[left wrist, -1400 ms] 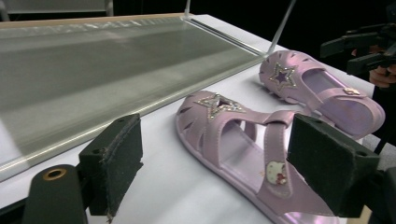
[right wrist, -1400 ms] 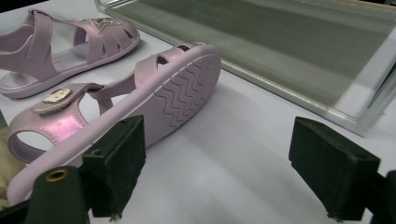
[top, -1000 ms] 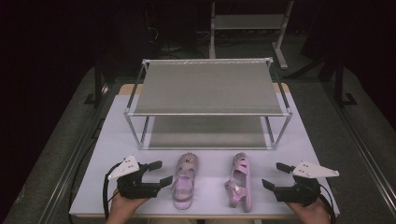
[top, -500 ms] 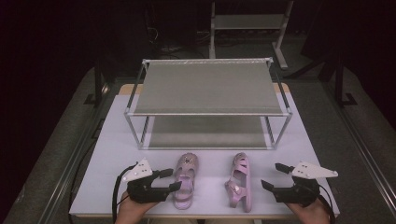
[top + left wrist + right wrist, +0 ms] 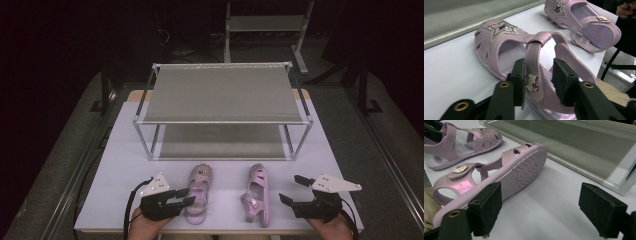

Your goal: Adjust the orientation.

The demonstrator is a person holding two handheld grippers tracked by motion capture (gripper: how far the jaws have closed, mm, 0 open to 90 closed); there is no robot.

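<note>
Two pink sandals lie on the white table (image 5: 125,165). The left sandal (image 5: 199,192) sits upright, and its ankle strap (image 5: 533,67) runs between the jaws of my left gripper (image 5: 182,196) (image 5: 539,67). Those jaws have just been closing: one pad (image 5: 519,77) is at the strap, while a gap remains before the other pad. The right sandal (image 5: 257,195) (image 5: 524,170) leans on its side with its wavy sole towards my right gripper (image 5: 295,191) (image 5: 541,202). That gripper stands open just right of it, with nothing between its pads.
A two-tier metal shoe rack (image 5: 222,121) with grey mesh shelves stands behind the sandals, mid-table. The table's front edge runs just below both grippers. Another metal frame (image 5: 265,22) stands on the dark floor beyond.
My left gripper has slid right to the left sandal, and its jaws have narrowed around the ankle strap. The right gripper and both sandals have stayed put.
</note>
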